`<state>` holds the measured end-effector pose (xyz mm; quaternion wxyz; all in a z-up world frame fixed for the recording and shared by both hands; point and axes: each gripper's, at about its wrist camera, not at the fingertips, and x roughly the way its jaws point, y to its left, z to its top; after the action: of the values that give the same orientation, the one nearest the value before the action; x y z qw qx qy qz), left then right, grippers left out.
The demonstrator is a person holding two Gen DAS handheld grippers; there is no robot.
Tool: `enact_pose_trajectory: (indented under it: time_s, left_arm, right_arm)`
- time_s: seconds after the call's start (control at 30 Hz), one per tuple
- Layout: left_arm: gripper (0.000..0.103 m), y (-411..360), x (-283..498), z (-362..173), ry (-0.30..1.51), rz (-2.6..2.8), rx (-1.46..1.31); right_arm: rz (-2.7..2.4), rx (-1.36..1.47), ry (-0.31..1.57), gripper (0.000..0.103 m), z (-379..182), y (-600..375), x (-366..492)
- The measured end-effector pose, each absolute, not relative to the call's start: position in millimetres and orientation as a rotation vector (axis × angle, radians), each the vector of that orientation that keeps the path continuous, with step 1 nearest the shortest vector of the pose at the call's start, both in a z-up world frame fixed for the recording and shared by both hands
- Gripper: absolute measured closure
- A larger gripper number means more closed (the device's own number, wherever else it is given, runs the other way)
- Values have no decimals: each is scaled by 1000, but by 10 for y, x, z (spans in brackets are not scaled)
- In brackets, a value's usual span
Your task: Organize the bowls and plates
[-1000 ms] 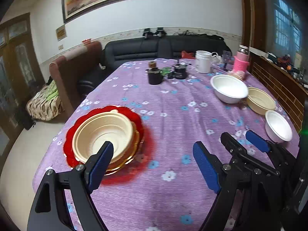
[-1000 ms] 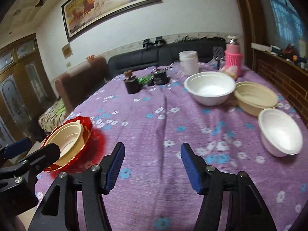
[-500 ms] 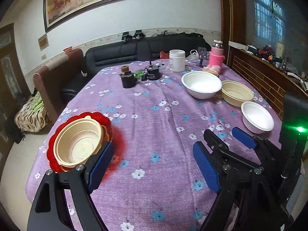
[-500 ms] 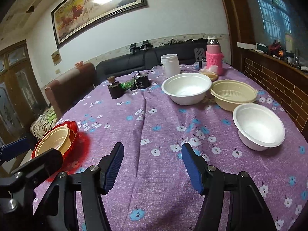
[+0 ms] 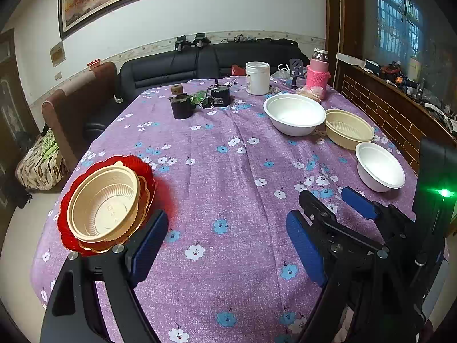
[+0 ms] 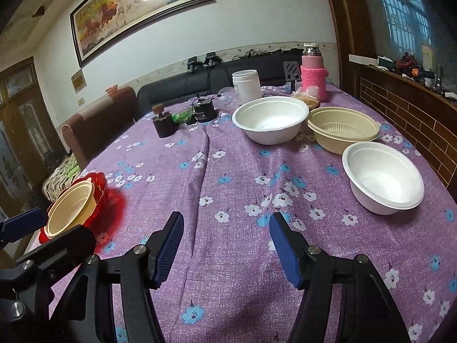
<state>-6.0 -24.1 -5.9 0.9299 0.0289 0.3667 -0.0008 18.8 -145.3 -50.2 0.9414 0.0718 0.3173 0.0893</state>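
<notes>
A beige bowl [image 5: 102, 203] rests on a gold plate inside a red scalloped plate [image 5: 64, 223] at the table's near left; the stack also shows in the right wrist view [image 6: 71, 208]. Across the table on the right stand a large white bowl [image 5: 294, 114] [image 6: 270, 120], a beige ribbed bowl [image 5: 348, 128] [image 6: 342, 131] and a small white bowl [image 5: 380, 168] [image 6: 382, 180]. My left gripper [image 5: 225, 243] hangs open over bare cloth just right of the stack. My right gripper [image 6: 227, 245] is open too, left of the small white bowl, holding nothing.
On the purple flowered cloth [image 5: 228, 171] at the far end stand a dark cup [image 5: 181, 107], a black device [image 5: 218, 97], a white jar [image 5: 257, 77] and a pink bottle [image 5: 318, 74]. A sofa lies behind, and a brick ledge [image 5: 394, 108] runs along the right.
Both views have swung to the right and pulled back a little, so the plate stack sits farther left and looks smaller. Both grippers' jaws stand as wide as before.
</notes>
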Motion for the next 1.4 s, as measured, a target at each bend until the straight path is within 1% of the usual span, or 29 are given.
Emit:
enact_pose_trajectory:
  time_s: [0.7,0.9,1.1,1.4]
  left_arm:
    - [19,-493,50,-129,768,-6,121]
    - [19,-445,94,-151,775,9,105]
    - [19,-482,137,-244,808,3,113]
    - [19,-490,167,-313,833,-9,110]
  right_arm:
    - [144,185,673,35,-620,-1716,260]
    - [28,81,654,35,-506,-1727,176]
    - [-79,-12,618,32,-343,-1748,84]
    - [-125,-45,635,31,-349,-1798,95]
